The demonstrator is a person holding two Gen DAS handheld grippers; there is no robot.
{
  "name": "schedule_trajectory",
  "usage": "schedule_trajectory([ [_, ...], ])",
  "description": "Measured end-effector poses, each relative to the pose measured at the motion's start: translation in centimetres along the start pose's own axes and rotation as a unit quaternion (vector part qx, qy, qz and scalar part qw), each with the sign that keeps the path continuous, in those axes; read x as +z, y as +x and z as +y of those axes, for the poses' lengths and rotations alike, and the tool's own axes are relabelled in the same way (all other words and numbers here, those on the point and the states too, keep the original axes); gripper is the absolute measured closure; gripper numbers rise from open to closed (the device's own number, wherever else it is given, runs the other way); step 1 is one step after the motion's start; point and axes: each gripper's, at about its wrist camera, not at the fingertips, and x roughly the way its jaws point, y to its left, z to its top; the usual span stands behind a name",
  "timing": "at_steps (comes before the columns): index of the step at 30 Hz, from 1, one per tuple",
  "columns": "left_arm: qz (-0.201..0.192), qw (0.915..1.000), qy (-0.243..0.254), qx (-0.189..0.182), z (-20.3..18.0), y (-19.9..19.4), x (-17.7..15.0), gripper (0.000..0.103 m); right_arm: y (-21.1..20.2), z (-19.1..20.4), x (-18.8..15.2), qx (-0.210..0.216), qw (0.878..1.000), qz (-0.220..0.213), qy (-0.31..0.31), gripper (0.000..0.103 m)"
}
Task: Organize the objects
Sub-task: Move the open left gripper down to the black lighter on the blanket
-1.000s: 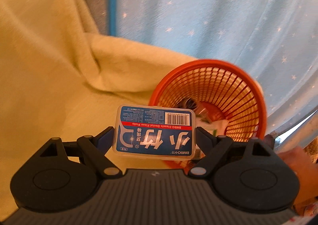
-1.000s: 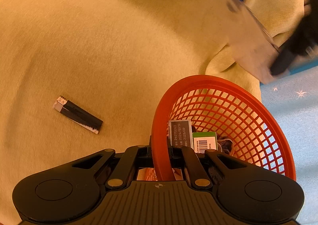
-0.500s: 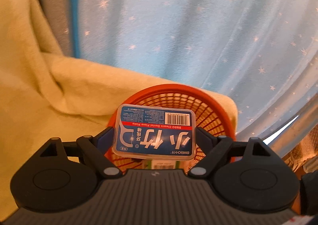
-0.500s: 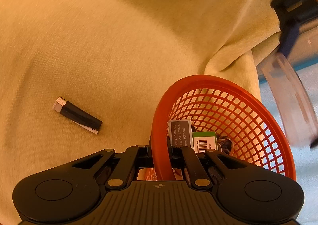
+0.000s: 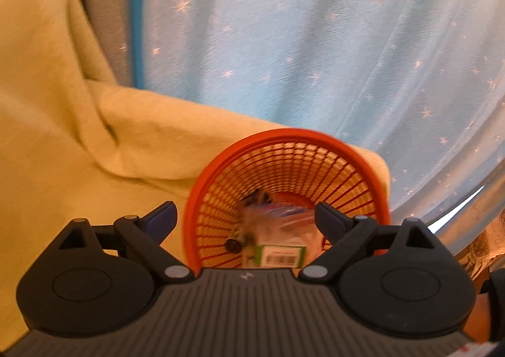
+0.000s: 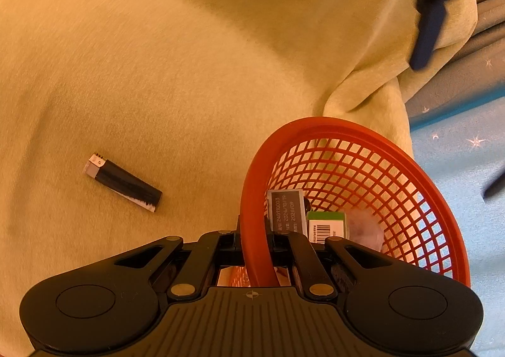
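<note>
Since half a second ago the left hand-held gripper point(image 5: 246, 218) has let go: its fingers stand spread and empty, and the floss box point(image 5: 281, 218) is a blur inside the red basket point(image 5: 284, 136), on top of the green box point(image 5: 281, 254). The right hand-held gripper point(image 6: 254, 237) is pinched on the basket's near rim, likely to steady it and tip it toward the drop. Farther off, a black lighter point(image 6: 123, 182) lies alone on the yellow blanket point(image 6: 189, 57), well apart from the basket.
</note>
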Motion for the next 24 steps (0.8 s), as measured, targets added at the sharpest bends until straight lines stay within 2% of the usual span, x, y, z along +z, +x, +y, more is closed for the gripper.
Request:
schedule_trajectory([
  [12,0.021,0.9981,-0.023,0.052,4.1,-1.5,-3.5,0.011,0.0,-0.1,0.0,0.000,1.000,0.001,-0.004,0.101],
  [24,0.060,0.9943,-0.036,0.080,6.2,-1.8,-7.5,0.011,0.0,0.0,0.1,0.001,1.000,0.002,-0.008,0.101],
])
